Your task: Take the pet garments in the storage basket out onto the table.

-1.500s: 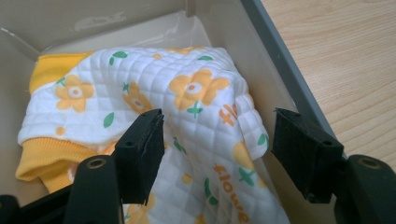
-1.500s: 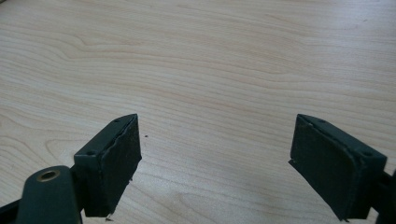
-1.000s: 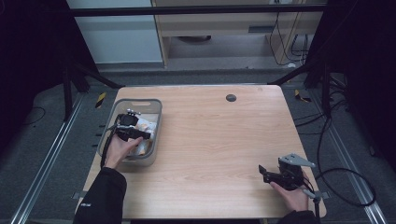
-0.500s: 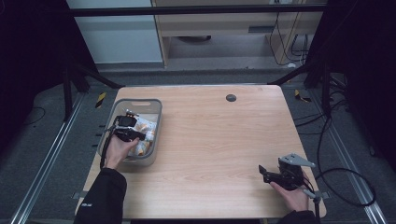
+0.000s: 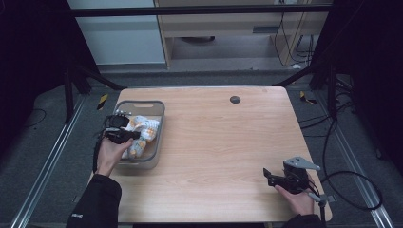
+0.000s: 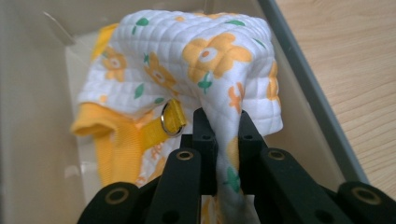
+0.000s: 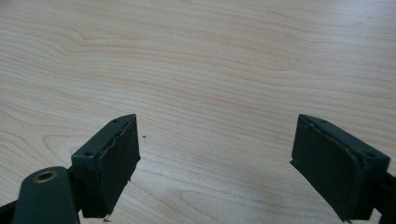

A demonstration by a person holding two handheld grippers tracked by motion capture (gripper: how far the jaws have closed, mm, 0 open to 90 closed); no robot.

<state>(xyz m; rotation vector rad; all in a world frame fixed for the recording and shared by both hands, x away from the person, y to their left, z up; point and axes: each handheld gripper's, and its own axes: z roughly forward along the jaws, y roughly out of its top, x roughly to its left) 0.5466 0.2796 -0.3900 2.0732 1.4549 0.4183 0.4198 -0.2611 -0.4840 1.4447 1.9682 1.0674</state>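
Note:
A quilted white cloth (image 5: 143, 127) with orange flowers and a yellow strap lies in the grey bin (image 5: 142, 103) at the table's left. My left gripper (image 5: 133, 135) reaches into the bin from the near side. In the left gripper view its jaws have just closed, and the left gripper (image 6: 223, 116) is shut on a fold of the cloth (image 6: 196, 56), which hangs raised over the strap's metal ring (image 6: 169, 119). My right gripper (image 5: 268, 176) rests low at the table's near right corner. In its own view the right gripper (image 7: 215, 140) is open over bare wood.
The wooden table (image 5: 214, 137) has a small dark round hole (image 5: 235, 99) near its far edge. The bin's pale inner wall (image 6: 28, 93) stands close on the left of the cloth. Black frame posts and cables surround the table on the floor.
My left gripper has closed on the cloth and risen a little, pulling a fold up out of the bin. The right gripper has stayed in place.

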